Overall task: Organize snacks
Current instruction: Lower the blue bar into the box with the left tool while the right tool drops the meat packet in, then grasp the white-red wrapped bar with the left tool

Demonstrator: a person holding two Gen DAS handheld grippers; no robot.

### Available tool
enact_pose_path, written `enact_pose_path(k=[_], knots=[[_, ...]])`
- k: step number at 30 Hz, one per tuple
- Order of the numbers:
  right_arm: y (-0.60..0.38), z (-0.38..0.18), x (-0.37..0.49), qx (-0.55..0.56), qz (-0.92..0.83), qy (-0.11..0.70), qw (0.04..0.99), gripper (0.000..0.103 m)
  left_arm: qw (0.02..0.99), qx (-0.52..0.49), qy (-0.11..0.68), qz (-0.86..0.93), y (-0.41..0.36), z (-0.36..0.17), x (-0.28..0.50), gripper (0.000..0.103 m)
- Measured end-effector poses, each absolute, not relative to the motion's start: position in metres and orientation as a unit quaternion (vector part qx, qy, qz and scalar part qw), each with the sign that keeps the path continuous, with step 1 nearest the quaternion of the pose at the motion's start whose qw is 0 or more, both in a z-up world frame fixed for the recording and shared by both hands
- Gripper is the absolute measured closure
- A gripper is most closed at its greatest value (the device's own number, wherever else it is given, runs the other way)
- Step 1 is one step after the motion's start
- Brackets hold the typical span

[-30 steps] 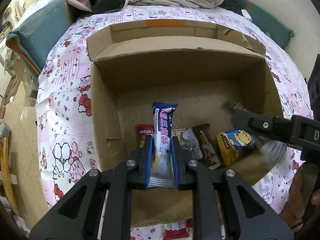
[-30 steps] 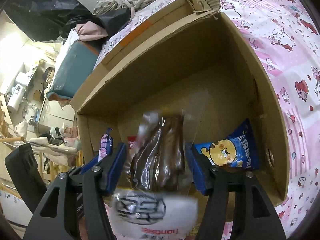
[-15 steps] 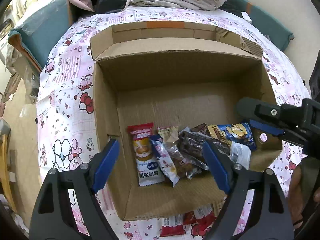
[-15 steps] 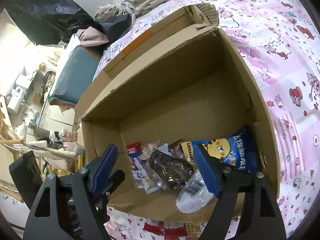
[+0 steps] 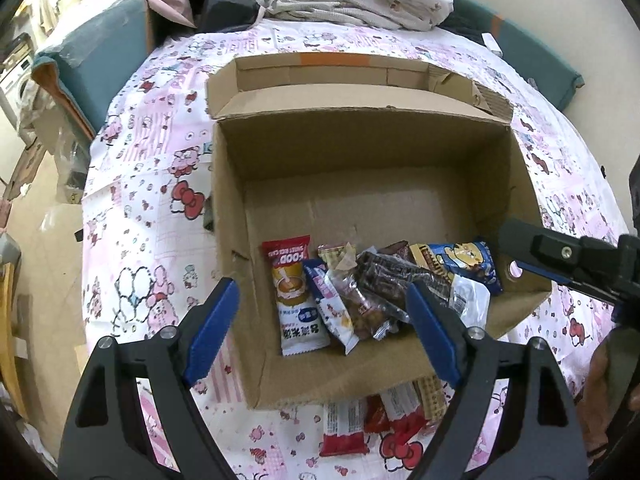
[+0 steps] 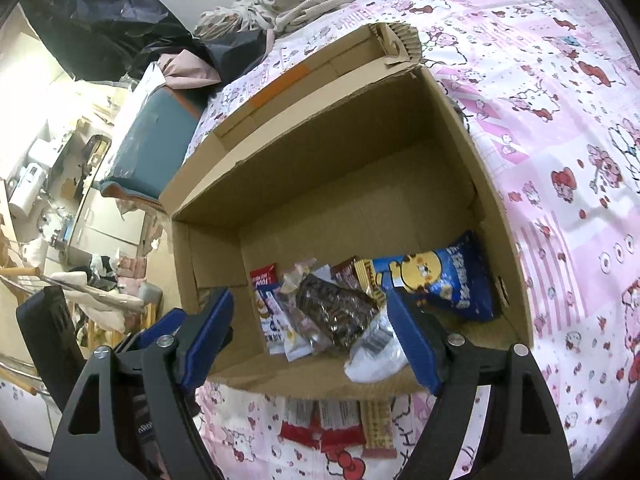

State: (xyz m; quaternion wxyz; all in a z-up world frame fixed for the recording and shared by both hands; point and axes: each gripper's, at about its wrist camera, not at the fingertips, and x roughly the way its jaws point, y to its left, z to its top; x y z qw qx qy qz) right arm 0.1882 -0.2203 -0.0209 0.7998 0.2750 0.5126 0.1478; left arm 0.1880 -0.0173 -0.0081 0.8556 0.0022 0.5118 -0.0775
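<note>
Both the left gripper (image 5: 322, 328) and right gripper (image 6: 310, 338) hang released, gripping nothing. Beyond them, snack packets (image 5: 360, 292) lie heaped in the cardboard box's (image 5: 224, 200) near end; 3 wrapped bars (image 5: 380, 416) sit outside on the bedsheet (image 5: 132, 184).

We look steeply down along each gripper's two blue-padded fingers, close above the cardboard box (image 5: 224, 208). Both views share the snack pile (image 5: 376, 292) seen between their jaws. The left view faces the box squarely; the right view looks in slantwise from the right.
</note>
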Motion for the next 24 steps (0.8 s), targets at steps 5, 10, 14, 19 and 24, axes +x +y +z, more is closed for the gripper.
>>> enact_pose_path(k=[5, 10, 14, 19, 24], knots=[[-0.218, -0.016, 0.168, 0.267, 0.146, 0.514, 0.802, 0.021, 0.856, 0.003, 0.511, -0.071, -0.014, -0.007, 0.174, 0.02], [-0.213, -0.018, 0.148, 0.252, 0.144, 0.525, 0.8, 0.021, 0.861, 0.004, 0.504, -0.073, -0.01, -0.002, 0.155, 0.02], [-0.212, -0.019, 0.128, 0.246, 0.142, 0.529, 0.799, 0.021, 0.863, 0.005, 0.5, -0.068, -0.005, 0.001, 0.142, 0.02], [-0.212, -0.021, 0.11, 0.236, 0.14, 0.536, 0.799, 0.021, 0.862, -0.008, 0.503, -0.058, 0.002, 0.001, 0.13, 0.018], [-0.217, -0.027, 0.097, 0.236, 0.127, 0.542, 0.796, 0.021, 0.857, -0.017, 0.513, -0.037, 0.011, -0.005, 0.12, 0.01]])
